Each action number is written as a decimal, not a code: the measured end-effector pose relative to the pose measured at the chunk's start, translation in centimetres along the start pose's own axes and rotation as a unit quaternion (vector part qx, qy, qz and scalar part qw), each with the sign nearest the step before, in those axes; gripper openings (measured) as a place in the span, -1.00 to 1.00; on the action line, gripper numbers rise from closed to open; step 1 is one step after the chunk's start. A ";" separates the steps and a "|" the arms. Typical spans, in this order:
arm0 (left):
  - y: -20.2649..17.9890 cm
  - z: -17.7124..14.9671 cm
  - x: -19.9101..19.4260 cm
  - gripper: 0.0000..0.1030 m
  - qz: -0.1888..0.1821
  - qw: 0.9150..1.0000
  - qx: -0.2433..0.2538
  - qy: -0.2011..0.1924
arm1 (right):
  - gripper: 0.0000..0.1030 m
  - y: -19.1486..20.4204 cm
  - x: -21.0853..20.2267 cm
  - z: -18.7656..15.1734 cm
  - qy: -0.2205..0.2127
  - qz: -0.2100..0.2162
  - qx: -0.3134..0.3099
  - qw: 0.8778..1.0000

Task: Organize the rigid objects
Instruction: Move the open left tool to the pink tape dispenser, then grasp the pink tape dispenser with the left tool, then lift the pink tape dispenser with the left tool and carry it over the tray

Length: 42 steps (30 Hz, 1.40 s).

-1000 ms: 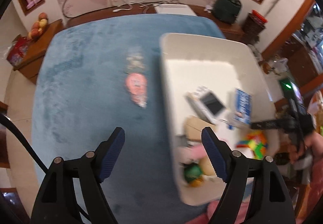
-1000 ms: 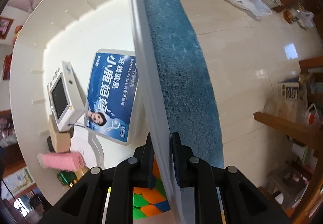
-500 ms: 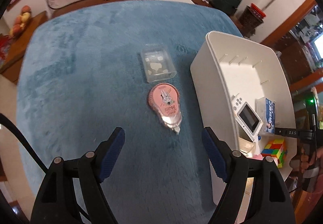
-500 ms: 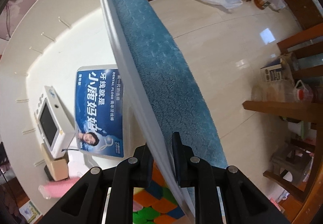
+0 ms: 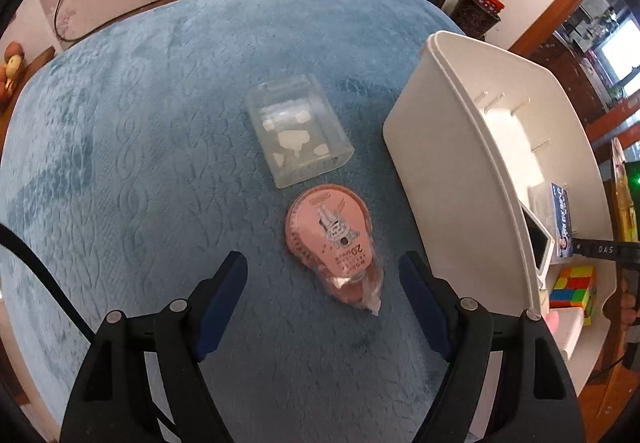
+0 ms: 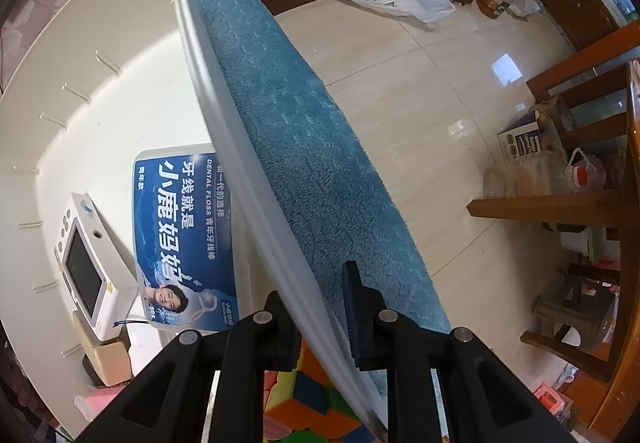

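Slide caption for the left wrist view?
Open left gripper above pink correction tape, clear case beyond, white bin alongside.

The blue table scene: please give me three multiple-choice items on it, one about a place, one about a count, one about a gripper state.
1. Where does the pink tape dispenser lie?
A. inside the white bin
B. on the blue cloth, between the clear box and the left gripper
C. on the floor

2. How many things lie loose on the cloth outside the bin?
A. two
B. four
C. none

3. What is the right gripper doing?
A. hanging open over the floor
B. holding the cube
C. clamping the bin's wall

Answers:
1 B: it lies just below the clear box, ahead of the open left gripper.
2 A: only dispenser and box show there.
3 C: its fingers sit either side of the wall.
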<state>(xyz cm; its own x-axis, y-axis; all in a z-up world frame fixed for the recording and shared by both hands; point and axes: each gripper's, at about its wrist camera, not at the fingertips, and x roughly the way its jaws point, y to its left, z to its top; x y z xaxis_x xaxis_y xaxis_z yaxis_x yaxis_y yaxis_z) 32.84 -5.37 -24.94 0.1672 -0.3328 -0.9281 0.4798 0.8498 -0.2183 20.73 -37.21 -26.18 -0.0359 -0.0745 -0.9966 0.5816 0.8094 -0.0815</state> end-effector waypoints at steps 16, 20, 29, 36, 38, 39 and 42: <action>-0.7 1.5 3.1 0.57 0.030 0.999 -0.011 0.004 | -0.63 0.2 -0.1 -0.4 -0.002 -0.003 0.005 1.000; -1.2 1.8 3.5 0.56 0.039 0.999 -0.015 0.002 | -0.63 -0.3 -0.1 -0.6 -0.004 0.010 0.014 1.000; -3.0 1.0 4.2 0.22 0.099 0.995 0.011 -0.020 | -0.63 -0.8 -0.2 -0.9 -0.006 0.019 0.023 1.000; -2.6 0.0 3.6 0.03 0.096 0.995 0.005 -0.006 | -0.63 -1.0 -0.1 -1.3 0.001 0.029 0.007 1.000; -2.5 -0.5 3.4 0.03 0.097 0.995 -0.003 0.005 | -0.63 -1.0 0.0 -1.5 0.005 0.032 -0.004 0.999; -2.6 -0.5 3.2 0.03 0.100 0.995 -0.006 0.011 | -0.63 -1.0 0.1 -1.5 0.009 0.039 -0.011 0.999; -2.9 -2.1 2.8 0.03 0.108 0.993 -0.022 0.028 | -0.63 -0.8 0.0 -1.6 0.013 0.040 -0.029 0.999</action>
<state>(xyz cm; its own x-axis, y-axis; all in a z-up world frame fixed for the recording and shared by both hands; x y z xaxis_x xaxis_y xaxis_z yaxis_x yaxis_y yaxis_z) 30.04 -7.91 -27.51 0.2128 -0.1175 -0.9700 0.3995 0.9164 -0.0234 18.95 -36.94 -26.17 -0.0128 0.0075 -0.9999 0.5359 0.8443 -0.0005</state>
